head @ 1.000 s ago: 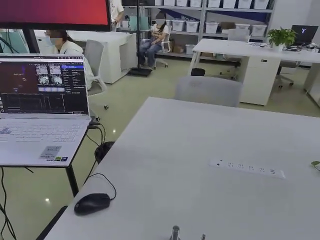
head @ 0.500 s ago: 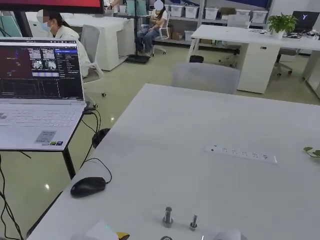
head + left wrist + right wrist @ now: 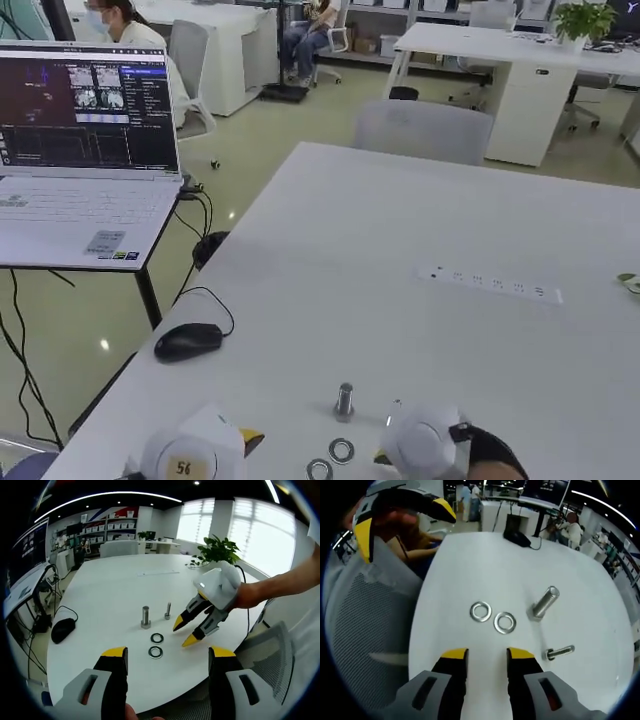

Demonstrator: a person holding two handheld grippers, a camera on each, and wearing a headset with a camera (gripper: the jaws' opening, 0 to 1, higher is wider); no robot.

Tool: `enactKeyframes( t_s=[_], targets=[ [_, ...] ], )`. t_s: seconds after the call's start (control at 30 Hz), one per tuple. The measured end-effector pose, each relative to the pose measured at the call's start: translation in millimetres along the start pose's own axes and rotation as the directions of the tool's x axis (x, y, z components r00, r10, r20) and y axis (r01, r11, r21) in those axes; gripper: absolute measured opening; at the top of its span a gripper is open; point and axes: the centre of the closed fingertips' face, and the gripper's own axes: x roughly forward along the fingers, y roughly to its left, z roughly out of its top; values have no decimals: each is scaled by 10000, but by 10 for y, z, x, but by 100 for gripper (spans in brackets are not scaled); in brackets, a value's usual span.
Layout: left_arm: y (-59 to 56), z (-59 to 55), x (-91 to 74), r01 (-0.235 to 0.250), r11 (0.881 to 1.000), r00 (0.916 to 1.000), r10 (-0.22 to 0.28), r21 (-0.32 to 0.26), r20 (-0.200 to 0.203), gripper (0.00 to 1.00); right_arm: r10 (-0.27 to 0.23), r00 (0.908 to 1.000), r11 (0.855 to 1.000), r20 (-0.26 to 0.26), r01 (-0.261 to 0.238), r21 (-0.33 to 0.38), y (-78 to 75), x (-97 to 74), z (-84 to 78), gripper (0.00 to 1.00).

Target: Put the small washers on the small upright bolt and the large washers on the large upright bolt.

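Two bolts stand upright on the white table (image 3: 400, 250): a large bolt (image 3: 145, 616) (image 3: 543, 602) (image 3: 344, 400) and, beside it, a small bolt (image 3: 168, 610) (image 3: 560, 653). Two metal washers (image 3: 157, 638) (image 3: 155, 652) lie flat in front of the large bolt, also seen as washers (image 3: 481, 611) (image 3: 504, 622) and washers (image 3: 341, 450). My left gripper (image 3: 168, 655) is open, short of the washers, nothing in it. My right gripper (image 3: 487, 655) is open and empty, its tips just short of the washers. It comes into the left gripper view as the right gripper (image 3: 183, 633), by the small bolt.
A black mouse (image 3: 188, 341) with its cable lies at the table's left edge. A white power strip (image 3: 490, 284) lies farther back. A laptop (image 3: 85, 150) stands on a side stand at left. A grey chair (image 3: 425, 130) is at the far edge. People sit in the background.
The head view has tipped down, so the bolts, the washers and both grippers now show near its bottom edge. The right gripper has come in closer to the small bolt.
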Motion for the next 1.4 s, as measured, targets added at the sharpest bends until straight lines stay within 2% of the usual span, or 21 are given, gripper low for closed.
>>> enactKeyframes(
  t_s=[0.23, 0.43, 0.67, 0.87, 0.9, 1.03, 1.07, 1.27, 1.37, 1.4],
  targets=[
    [35, -28, -32, -55, 9999, 9999, 55, -90, 99, 65, 182, 9998, 9983, 72, -178, -555, -73, 75, 260, 32],
    [57, -92, -53, -62, 9998, 9999, 64, -187, 96, 65, 505, 9987, 9953, -57, -508, -820, -94, 239, 357, 31],
    [83, -104, -45, -20, 9996, 9999, 24, -279, 144, 65, 495, 9966, 9901, -658, -576, -1276, -178, 384, 314, 31],
    [104, -85, -18, 27, 9994, 9997, -18, -350, 258, 65, 824, 9900, 9847, -1146, -986, -1434, -217, 425, 201, 31],
    [104, -87, -12, 51, 9994, 9997, -42, -354, 254, 65, 820, 9920, 9869, -957, -942, -1311, -231, 434, 234, 31],
    [103, -87, 1, 89, 9992, 9996, -78, -385, 267, 65, 1206, 9879, 9858, -979, -1308, -1055, -201, 437, 215, 30],
    [102, -90, 5, 97, 9992, 9996, -87, -394, 262, 65, 1165, 9890, 9866, -906, -1257, -1036, -218, 433, 218, 29],
    [106, -93, 4, 92, 9991, 9996, -81, -419, 264, 65, 1498, 9836, 9738, -1003, -1644, -1571, -187, 422, 201, 30],
    [117, -89, 3, 74, 9991, 9996, -63, -425, 260, 65, 1582, 9803, 9612, -1186, -1804, -2085, -192, 425, 199, 30],
    [120, -87, 0, 62, 9991, 9997, -51, -425, 258, 65, 1599, 9801, 9620, -1180, -1815, -2040, -193, 428, 200, 29]
  ],
)
